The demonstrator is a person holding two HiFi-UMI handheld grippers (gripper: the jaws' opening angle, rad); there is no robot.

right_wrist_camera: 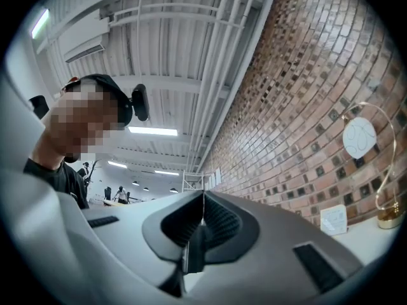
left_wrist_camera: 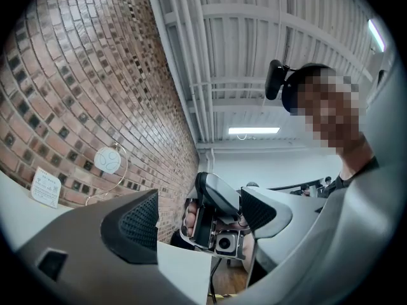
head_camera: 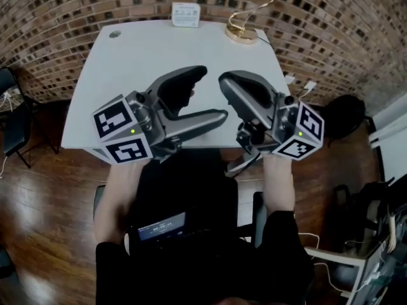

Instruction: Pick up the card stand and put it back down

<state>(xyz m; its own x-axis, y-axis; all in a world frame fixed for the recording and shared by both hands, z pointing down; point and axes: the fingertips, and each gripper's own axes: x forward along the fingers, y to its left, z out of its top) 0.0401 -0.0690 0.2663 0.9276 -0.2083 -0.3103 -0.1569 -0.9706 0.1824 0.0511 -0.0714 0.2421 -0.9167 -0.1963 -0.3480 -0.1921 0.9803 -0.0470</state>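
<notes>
- right gripper (head_camera: 224,80): jaws pressed together, holding nothing; left gripper (head_camera: 215,94): jaws wide apart, empty.
- both hang over the table's (head_camera: 140,56) near edge; the card stand (head_camera: 186,14) stands upright at the far edge, well apart.
- risk: reaching with closed jaws would topple it, or clip the gold wire ornament (head_camera: 241,32) nearby.

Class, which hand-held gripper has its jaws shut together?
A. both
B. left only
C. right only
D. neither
C: the right hand-held gripper has its jaws meeting with nothing between them, while the left hand-held gripper has its jaws standing well apart.
</notes>
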